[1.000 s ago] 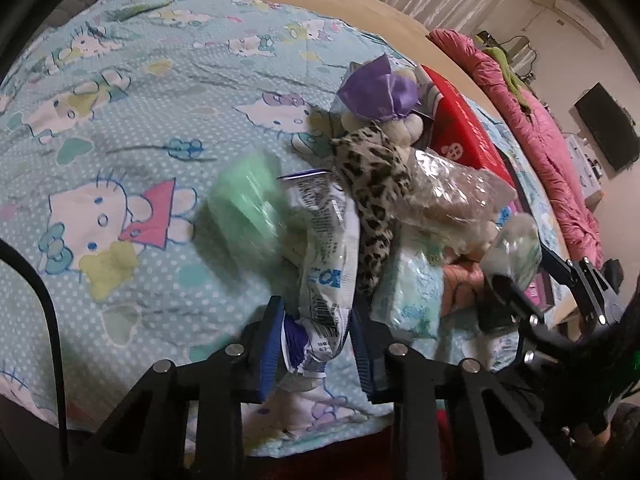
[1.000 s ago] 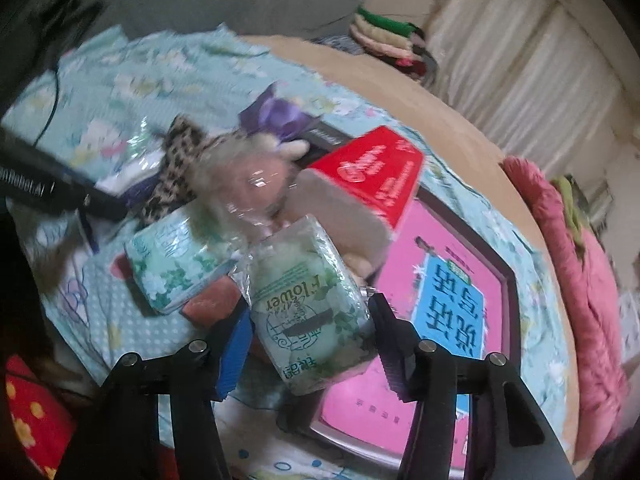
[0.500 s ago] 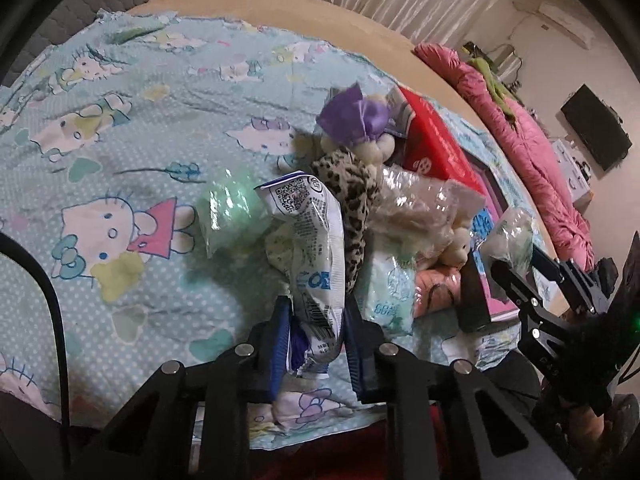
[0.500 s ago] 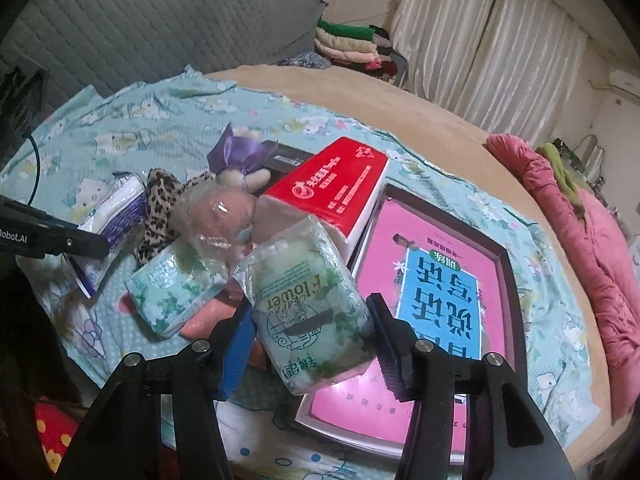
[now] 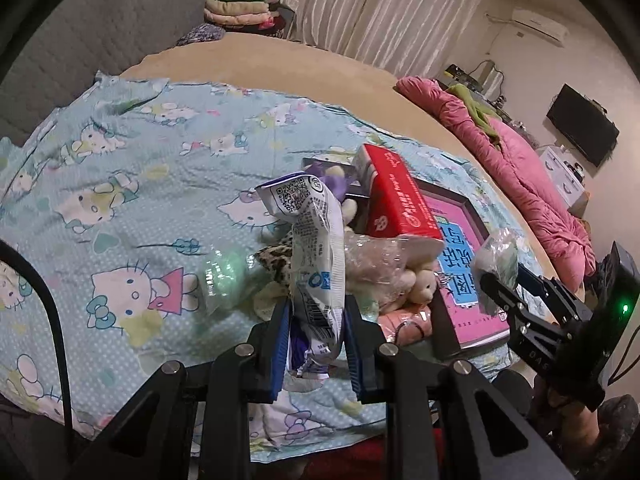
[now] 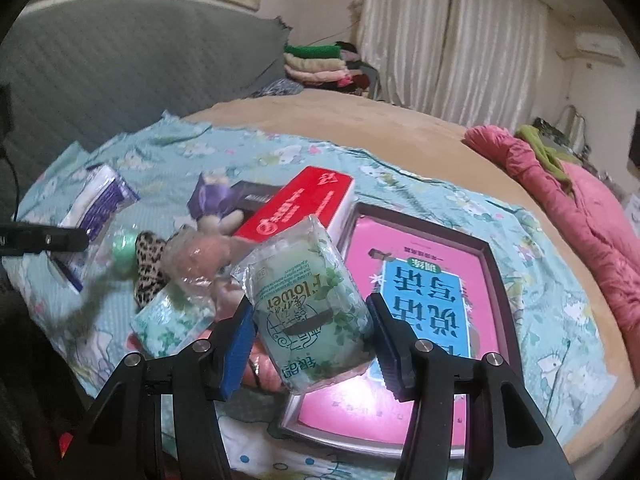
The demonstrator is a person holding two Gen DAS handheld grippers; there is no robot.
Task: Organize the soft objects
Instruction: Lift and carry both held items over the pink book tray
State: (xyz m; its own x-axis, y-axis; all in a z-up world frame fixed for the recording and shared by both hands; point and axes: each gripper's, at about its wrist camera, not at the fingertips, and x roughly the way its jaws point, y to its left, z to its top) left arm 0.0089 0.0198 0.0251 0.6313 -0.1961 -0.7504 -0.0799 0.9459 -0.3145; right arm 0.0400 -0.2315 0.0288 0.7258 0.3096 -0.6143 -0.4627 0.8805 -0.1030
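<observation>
- White-and-blue tissue packet (image 5: 316, 264): pinched at its lower end between the pads of the left claw (image 5: 318, 340), held clear of the bed above the pile.
- Green "Flower" tissue pack (image 6: 308, 312): squeezed between the pads of the right claw (image 6: 310, 344), held off the bed, over the edge of the pink picture book (image 6: 432, 300).
- Left on the bed: floral tissue pack (image 6: 172, 320), bagged plush toy (image 6: 196, 256), leopard-print cloth (image 6: 148, 264), purple-bowed plush (image 6: 212, 200) and red tissue box (image 6: 296, 208), heaped together on the Hello Kitty sheet (image 5: 120, 200).
- Progress, as judged: two soft items in hand, none visibly sorted; no destination is evident, so most of the task remains.
</observation>
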